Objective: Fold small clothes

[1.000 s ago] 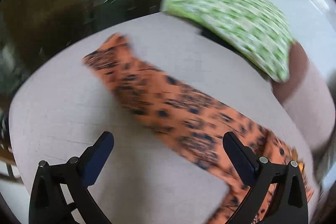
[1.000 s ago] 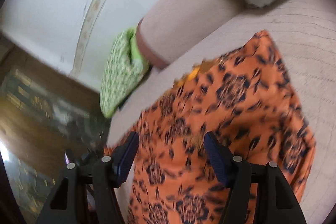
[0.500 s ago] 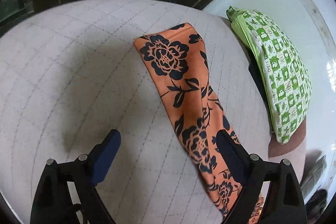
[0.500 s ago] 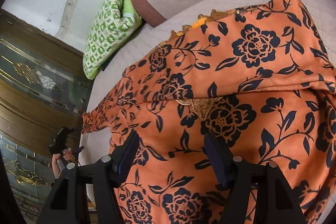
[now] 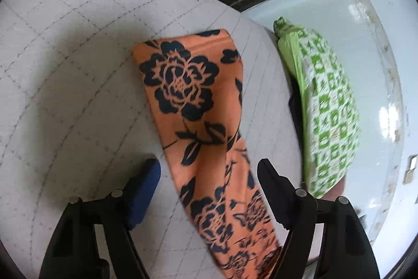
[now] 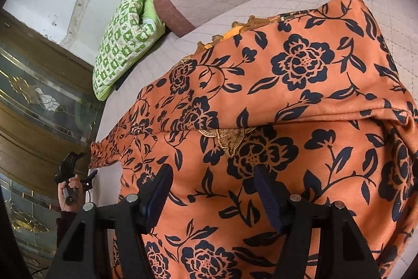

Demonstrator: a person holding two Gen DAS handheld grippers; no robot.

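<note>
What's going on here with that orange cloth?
A person holding a gripper in each hand is folding an orange floral garment spread on a quilted bed. The left gripper straddles a narrow sleeve-like strip, its fingers closing but not yet pinching. The right gripper hovers open over the garment's middle. A green pillow lies alongside.

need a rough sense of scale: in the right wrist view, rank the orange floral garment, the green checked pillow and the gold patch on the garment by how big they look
1. orange floral garment, fills most of the view, though nearest the camera
2. green checked pillow, farther off
3. gold patch, clearly smallest
</note>
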